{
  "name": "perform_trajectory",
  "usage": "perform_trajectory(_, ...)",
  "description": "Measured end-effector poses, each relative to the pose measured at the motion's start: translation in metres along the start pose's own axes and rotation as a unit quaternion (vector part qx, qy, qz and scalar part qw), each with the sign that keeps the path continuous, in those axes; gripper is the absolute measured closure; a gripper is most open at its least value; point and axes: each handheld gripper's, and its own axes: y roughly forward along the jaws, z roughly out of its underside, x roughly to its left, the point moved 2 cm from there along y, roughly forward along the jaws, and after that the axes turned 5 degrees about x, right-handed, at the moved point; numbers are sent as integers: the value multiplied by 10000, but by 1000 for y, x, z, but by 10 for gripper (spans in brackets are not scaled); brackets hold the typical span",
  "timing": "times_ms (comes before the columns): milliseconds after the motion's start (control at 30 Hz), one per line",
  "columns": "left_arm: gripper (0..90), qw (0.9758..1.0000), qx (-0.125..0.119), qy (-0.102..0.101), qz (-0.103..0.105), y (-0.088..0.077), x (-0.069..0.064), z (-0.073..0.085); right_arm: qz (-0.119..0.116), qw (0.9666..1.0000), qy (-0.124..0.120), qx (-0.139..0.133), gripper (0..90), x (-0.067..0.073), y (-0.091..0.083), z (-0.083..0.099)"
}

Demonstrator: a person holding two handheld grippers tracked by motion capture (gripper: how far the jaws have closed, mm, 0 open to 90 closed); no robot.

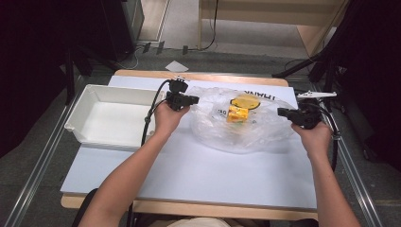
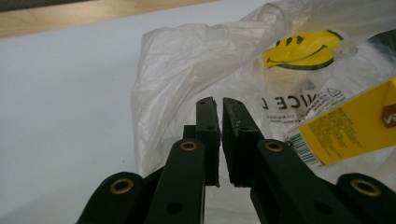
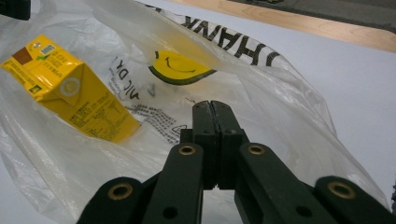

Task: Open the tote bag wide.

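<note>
1. The left claw (image 1: pixel 190 100) pinches the left edge of the plastic bag (image 1: pixel 246 124). In the left gripper view its jaws are almost together, with a thin slit between the tips, and bag film runs in around them.
2. The right claw (image 1: pixel 283 112) is squeezed together at the bag's right edge.
3. I think the 2 claws hold opposite edges so the bag can be lifted or spread open.
4. The bag lies on the tabletop (image 1: pixel 198 175), between the 2 claws.
5. A yellow carton (image 1: pixel 238 113) sits inside the bag.
6. A white bin (image 1: pixel 90 101) stands left of the left claw.
</note>
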Motion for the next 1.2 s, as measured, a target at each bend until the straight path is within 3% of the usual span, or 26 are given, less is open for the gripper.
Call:
perform_trajectory(233,850,9997,-122,171,95,-19,-12,-14,-67,9999,-126,58,900,11,1,-10)
perform_trajectory(333,859,9995,-115,241,144,-19,-19,-19,-69,9998,-153,61,900,14,3,-17)
perform_trajectory(467,861,9993,-21,241,285,-6,-30,-22,-112,9998,-150,40,900,20,12,-29)
perform_trajectory(533,861,9991,29,309,300,1,-37,-23,-133,9995,-272,11,900,25,17,-35)
perform_trajectory(600,862,9990,28,238,374,7,-42,-23,-112,9992,-377,-10,900,28,23,-39)
perform_trajectory(767,857,9989,72,239,409,22,-53,-22,-159,9994,-316,19,900,29,42,-45)
perform_trajectory(1200,853,9991,217,16,355,54,-48,4,-101,9996,-195,195,900,11,85,-45)
